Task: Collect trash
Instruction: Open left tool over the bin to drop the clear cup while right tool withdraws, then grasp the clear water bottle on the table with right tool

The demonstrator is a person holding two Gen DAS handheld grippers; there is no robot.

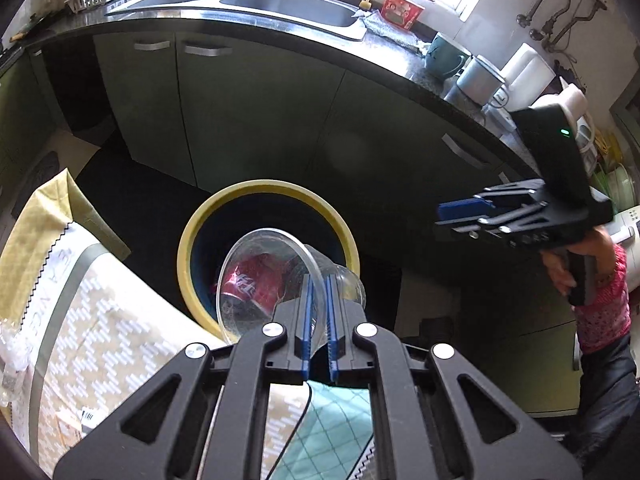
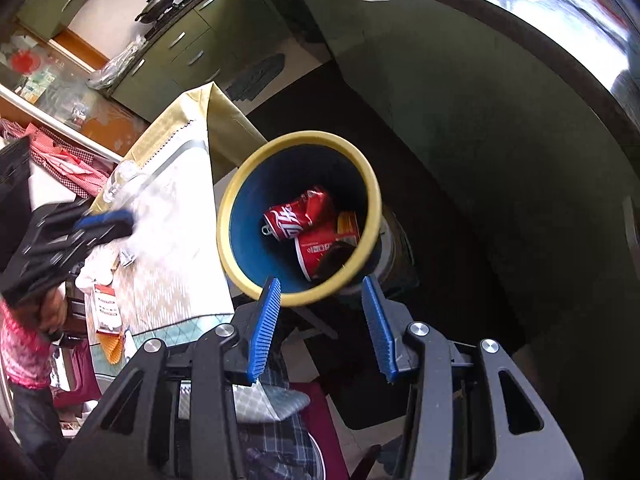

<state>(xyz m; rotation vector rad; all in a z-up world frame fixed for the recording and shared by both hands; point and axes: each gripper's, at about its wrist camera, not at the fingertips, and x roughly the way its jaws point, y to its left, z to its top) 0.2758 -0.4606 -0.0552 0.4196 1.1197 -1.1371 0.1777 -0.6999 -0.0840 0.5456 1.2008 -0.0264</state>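
my left gripper (image 1: 318, 312) is pinching a clear plastic cup (image 1: 280, 276) by its wall, the blue pads (image 1: 306, 316) squeezed in on either side of the thin plastic. the cup lies tipped on its side, its open mouth facing away from me toward the bin (image 1: 188, 252). that bin is blue inside with a yellow rim and stands on the dark floor just beside the table, in front of the green cabinets (image 1: 240, 120). through the cup's wall i see a crushed red can (image 1: 248, 284) lying inside the bin.

my right gripper (image 2: 322, 312) hangs above the bin (image 2: 236, 196) with its jaws spread wide and nothing between them. from this view i look straight down into the bin: the red can (image 2: 296, 216) rests on the bottom, touching a red wrapper (image 2: 320, 252), with a striped yellow piece (image 2: 348, 224) beside them against the wall.

in the right wrist view, the left gripper (image 2: 116, 220) appears blurred at the left edge, over the patterned tablecloth (image 2: 176, 240), with the cup (image 2: 132, 184) a faint smear at its tips. small scraps (image 2: 106, 304) lie on the cloth near the table's near edge. in the left wrist view, the right gripper (image 1: 460, 216) sits off to the right, below the counter with the steel sink (image 1: 280, 8).
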